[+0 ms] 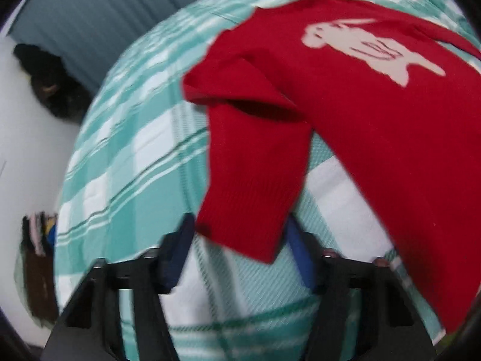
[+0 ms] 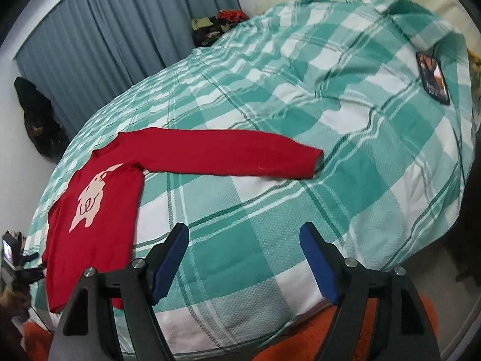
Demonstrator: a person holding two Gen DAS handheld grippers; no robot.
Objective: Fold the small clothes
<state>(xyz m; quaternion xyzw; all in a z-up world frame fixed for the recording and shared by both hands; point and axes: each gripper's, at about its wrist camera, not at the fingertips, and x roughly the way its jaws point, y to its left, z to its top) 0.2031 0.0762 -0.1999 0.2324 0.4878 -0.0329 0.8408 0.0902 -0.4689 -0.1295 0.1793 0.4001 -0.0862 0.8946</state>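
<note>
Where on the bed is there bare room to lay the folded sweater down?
Bare checked bedspread lies open between the red sweater, its outstretched sleeve and the right gripper. More lies beyond the sleeve, up to the dark flat object. The sweater's side is crowded: the left gripper has a sleeve end between its fingers.

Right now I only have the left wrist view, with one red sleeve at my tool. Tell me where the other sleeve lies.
Observer: The other sleeve lies stretched out flat on the checked bedspread, pointing away from the sweater body.
Operator: Report the right tool.
Observer: The right tool is open and empty, over bare bedspread beside the sweater body.
Operator: List anything else on the bed.
Observer: A dark flat object, perhaps a phone, lies near the far right edge.
</note>
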